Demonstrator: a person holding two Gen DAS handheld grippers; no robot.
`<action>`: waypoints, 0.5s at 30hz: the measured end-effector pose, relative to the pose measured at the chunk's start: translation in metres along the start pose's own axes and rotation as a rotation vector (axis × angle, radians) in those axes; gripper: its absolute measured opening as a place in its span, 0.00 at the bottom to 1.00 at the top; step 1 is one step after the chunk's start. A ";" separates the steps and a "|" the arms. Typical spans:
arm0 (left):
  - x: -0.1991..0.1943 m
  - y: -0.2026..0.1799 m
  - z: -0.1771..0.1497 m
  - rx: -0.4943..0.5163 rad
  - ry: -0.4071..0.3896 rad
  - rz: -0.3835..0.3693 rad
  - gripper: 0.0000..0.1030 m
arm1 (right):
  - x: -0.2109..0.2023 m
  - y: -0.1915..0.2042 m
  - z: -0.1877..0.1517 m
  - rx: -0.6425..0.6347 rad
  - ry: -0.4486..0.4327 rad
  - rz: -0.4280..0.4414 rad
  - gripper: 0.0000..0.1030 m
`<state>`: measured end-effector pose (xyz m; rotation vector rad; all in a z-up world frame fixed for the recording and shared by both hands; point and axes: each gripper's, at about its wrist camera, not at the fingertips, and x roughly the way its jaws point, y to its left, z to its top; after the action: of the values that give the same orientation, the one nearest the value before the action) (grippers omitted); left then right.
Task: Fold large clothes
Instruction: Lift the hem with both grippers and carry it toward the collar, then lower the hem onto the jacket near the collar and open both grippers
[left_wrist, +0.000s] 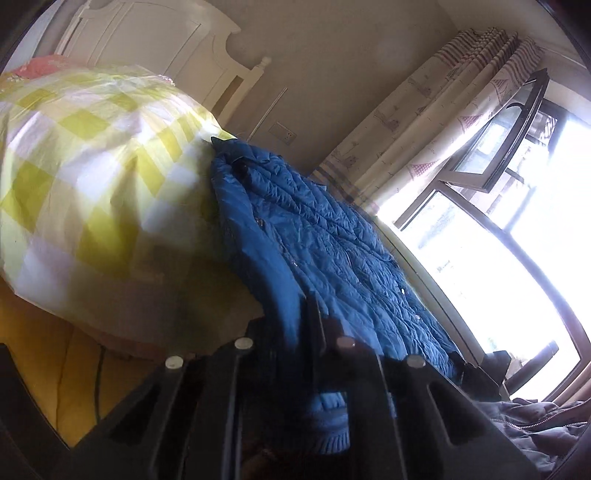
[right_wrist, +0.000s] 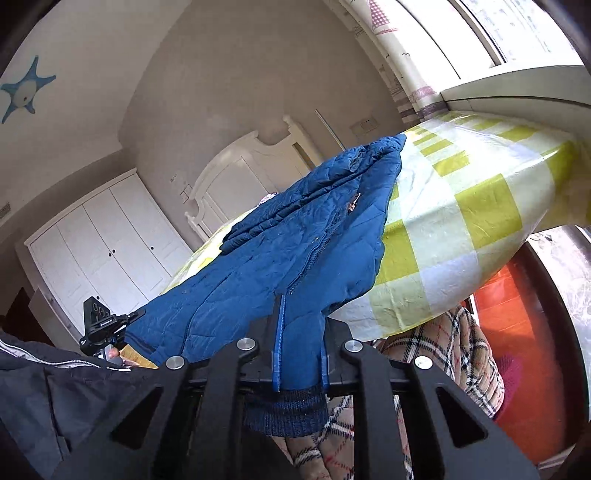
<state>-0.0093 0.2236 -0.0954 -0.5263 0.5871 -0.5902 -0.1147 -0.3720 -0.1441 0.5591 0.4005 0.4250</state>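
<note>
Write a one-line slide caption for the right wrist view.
Right gripper clamps the ribbed cuff of a blue quilted jacket draped across a green-checked bed cover.

Checked yellow-green sheet (left_wrist: 92, 177), white wardrobe (right_wrist: 107, 254), patterned curtain (left_wrist: 436, 122), bright window (left_wrist: 498, 258).

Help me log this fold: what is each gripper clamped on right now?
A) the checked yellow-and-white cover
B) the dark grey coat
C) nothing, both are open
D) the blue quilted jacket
D: the left gripper and the right gripper each pinch an edge of the blue quilted jacket, which drapes over the checked cover.
</note>
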 end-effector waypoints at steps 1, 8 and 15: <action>-0.006 -0.010 0.007 0.003 -0.014 -0.025 0.12 | -0.005 0.009 0.007 -0.002 -0.019 0.005 0.16; 0.066 -0.071 0.153 -0.084 -0.018 -0.026 0.22 | 0.062 0.057 0.171 -0.034 -0.072 -0.004 0.17; 0.239 0.035 0.253 -0.486 0.049 0.165 0.52 | 0.219 -0.035 0.275 0.261 0.058 -0.104 0.70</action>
<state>0.3280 0.1677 -0.0208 -0.9117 0.8179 -0.3001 0.2084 -0.4075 -0.0044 0.7767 0.5430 0.2911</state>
